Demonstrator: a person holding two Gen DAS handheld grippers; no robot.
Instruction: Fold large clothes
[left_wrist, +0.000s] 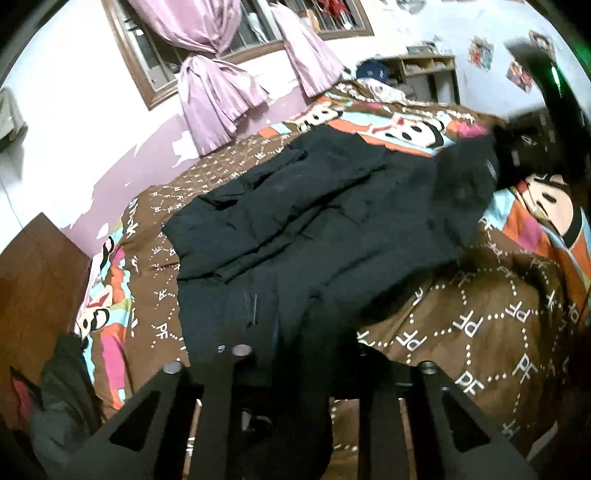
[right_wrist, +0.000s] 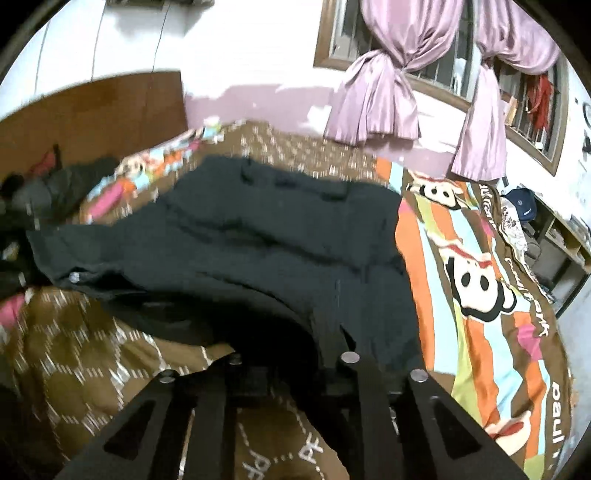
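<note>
A large black padded jacket (left_wrist: 317, 221) lies spread across the bed; it also shows in the right wrist view (right_wrist: 258, 236). My left gripper (left_wrist: 295, 369) is shut on the jacket's near edge, and dark cloth hangs down between its fingers. My right gripper (right_wrist: 291, 365) is shut on another part of the jacket's near edge, and the cloth rises from its fingers in a lifted fold. The right gripper also shows in the left wrist view (left_wrist: 532, 147), blurred, at the jacket's far right end.
The bed has a brown "PF" patterned cover (left_wrist: 480, 325) with bright cartoon monkey panels (right_wrist: 476, 288). Purple curtains (left_wrist: 214, 92) hang at a barred window. A wooden headboard (left_wrist: 33, 288) and a pile of dark clothes (left_wrist: 62, 398) stand at the left. A shelf (left_wrist: 428, 70) is beyond the bed.
</note>
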